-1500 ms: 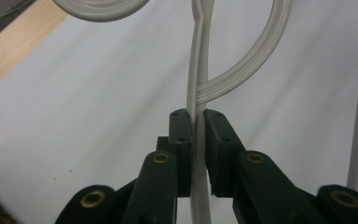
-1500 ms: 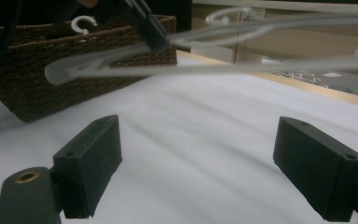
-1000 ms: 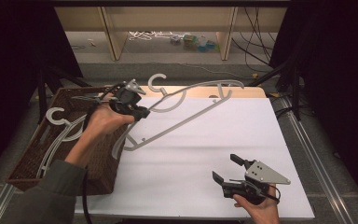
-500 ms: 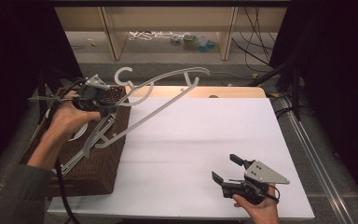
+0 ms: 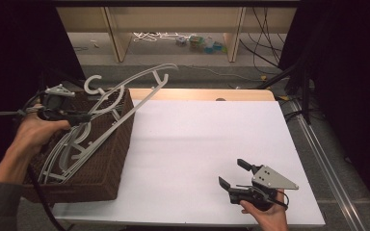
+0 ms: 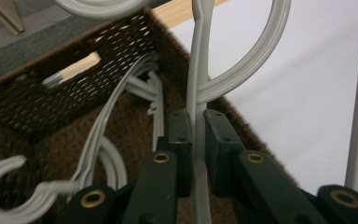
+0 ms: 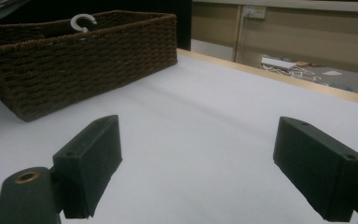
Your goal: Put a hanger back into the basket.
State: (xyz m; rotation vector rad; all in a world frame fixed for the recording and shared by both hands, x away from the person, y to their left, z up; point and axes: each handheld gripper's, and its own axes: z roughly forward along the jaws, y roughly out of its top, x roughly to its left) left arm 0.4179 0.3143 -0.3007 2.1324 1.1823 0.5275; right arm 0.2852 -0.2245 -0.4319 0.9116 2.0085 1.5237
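While clamped tight on the thin stem of a grey plastic coat hanger [image 6: 198, 88], left claw [image 5: 83, 117] poised over the brown woven wicker basket [image 5: 111, 163] at the left edge of the white table [image 5: 197, 139]. That hanger tilted up, one arm jutting past the basket rim over the table. More grey hangers [image 5: 65, 154] heaped inside, perhaps two or three; exact count impossible to tell. Right claw [image 5: 234, 174] low at the near right, jaws spread wide, gripping nothing. Seen from the right gripper view: one hook [image 7: 83, 22] peeking above the basket rim.
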